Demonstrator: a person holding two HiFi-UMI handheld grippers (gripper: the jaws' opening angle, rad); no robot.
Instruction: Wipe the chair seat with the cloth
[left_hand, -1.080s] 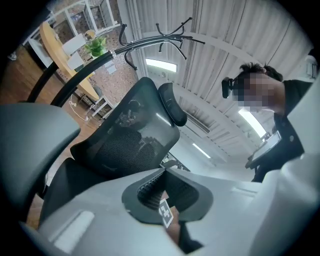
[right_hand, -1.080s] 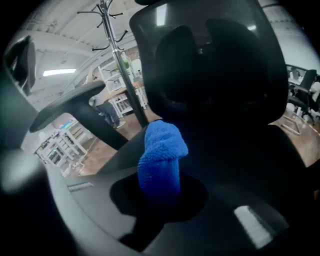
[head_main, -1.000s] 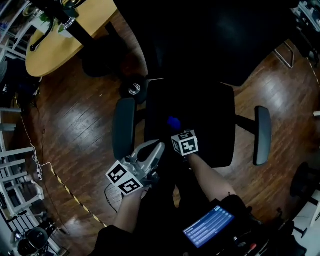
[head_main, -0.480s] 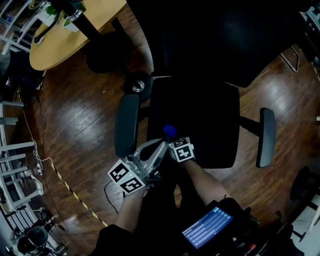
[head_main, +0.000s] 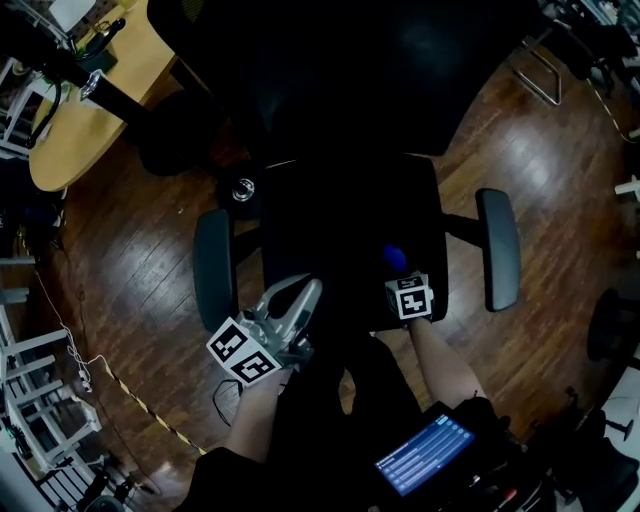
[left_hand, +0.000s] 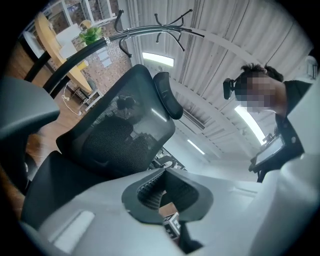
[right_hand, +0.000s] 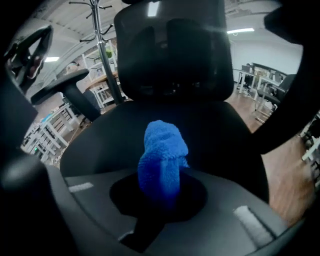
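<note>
The black chair seat (head_main: 340, 225) fills the middle of the head view. My right gripper (head_main: 400, 272) is over the seat's front right part, shut on a bunched blue cloth (head_main: 394, 258). In the right gripper view the cloth (right_hand: 162, 160) sticks up between the jaws of the right gripper (right_hand: 162, 186), against the dark seat (right_hand: 210, 135) and backrest (right_hand: 172, 55). My left gripper (head_main: 305, 292) hovers by the seat's front left corner, its jaws together and holding nothing. From the left gripper view, the left gripper (left_hand: 167, 175) points up past the mesh backrest (left_hand: 120, 135).
Grey armrests stand on the left (head_main: 213, 268) and right (head_main: 498, 248) of the seat. A wooden table (head_main: 70, 120) sits far left on the plank floor. A round dark base (head_main: 243, 188) lies behind the left armrest. Striped tape (head_main: 140, 405) crosses the floor.
My right gripper has carried the blue cloth from the seat's front left across to its front right. The left gripper has stayed by the front left corner.
</note>
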